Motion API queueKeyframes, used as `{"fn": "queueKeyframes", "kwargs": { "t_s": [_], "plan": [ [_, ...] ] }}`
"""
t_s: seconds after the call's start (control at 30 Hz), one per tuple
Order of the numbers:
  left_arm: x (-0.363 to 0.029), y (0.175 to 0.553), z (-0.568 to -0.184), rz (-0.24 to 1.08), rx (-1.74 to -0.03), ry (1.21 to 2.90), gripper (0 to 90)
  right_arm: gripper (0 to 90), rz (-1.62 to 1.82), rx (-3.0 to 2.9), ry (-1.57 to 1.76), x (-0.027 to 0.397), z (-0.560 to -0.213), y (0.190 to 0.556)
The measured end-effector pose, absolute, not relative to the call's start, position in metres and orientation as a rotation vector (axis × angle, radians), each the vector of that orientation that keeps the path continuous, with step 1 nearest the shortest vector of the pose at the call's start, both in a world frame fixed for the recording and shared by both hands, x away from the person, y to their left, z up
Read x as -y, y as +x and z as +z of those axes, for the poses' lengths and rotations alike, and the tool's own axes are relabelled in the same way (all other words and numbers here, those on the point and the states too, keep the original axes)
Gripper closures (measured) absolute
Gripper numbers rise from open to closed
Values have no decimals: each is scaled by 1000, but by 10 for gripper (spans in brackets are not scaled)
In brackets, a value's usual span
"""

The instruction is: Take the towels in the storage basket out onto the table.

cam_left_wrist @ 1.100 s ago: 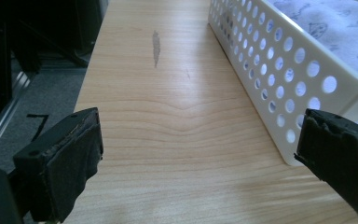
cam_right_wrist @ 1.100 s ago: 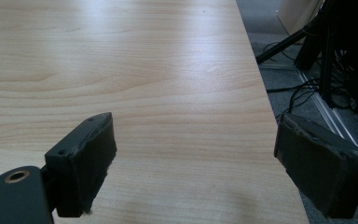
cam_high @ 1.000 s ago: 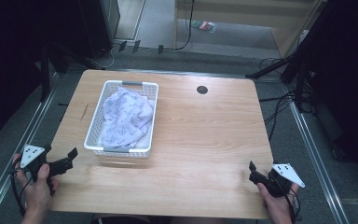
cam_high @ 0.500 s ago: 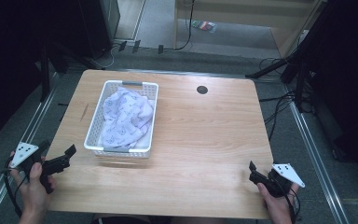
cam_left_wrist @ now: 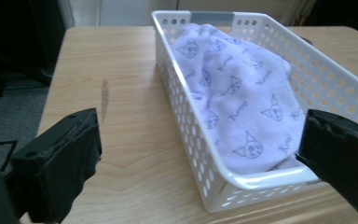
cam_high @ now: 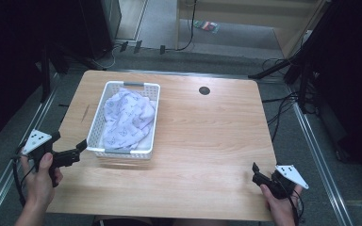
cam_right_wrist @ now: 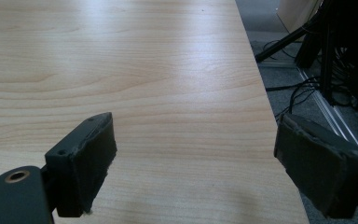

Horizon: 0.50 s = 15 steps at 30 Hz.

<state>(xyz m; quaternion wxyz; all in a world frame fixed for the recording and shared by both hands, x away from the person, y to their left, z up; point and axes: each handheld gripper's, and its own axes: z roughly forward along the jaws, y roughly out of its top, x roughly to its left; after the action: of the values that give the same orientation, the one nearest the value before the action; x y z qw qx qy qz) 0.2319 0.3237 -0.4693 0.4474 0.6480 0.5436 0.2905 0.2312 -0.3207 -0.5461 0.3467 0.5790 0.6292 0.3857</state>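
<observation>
A white perforated basket (cam_high: 149, 123) stands on the left half of the wooden table (cam_high: 207, 136), with a crumpled white cloth with a small grey print (cam_high: 127, 117) lying inside it. My left gripper (cam_high: 78, 151) hovers at the table's left edge, just off the basket's near left corner, jaws open. In the left gripper view the basket (cam_left_wrist: 200, 144) and the cloth (cam_left_wrist: 242, 93) sit between and beyond the wide-apart jaws of the left gripper (cam_left_wrist: 198, 135). My right gripper (cam_high: 256, 173) rests near the table's front right corner, open, and in its own view the right gripper (cam_right_wrist: 196, 135) holds nothing.
A round black cable hole (cam_high: 204, 90) lies at the table's far side. Cables (cam_high: 283, 108) and dark stands line the floor to the right. The table's right edge (cam_right_wrist: 265, 93) runs close to my right gripper.
My left gripper has shifted forward, toward the basket's near corner. The right gripper has stayed put.
</observation>
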Motion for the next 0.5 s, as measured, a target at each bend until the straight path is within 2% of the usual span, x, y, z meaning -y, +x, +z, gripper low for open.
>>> {"fn": "queueKeyframes", "kwargs": {
  "t_s": [0.5],
  "plan": [
    [-290,267,-438,640,-1319,1700,0,132,1002,-1632,1503,321,-546,231]
  ]
}}
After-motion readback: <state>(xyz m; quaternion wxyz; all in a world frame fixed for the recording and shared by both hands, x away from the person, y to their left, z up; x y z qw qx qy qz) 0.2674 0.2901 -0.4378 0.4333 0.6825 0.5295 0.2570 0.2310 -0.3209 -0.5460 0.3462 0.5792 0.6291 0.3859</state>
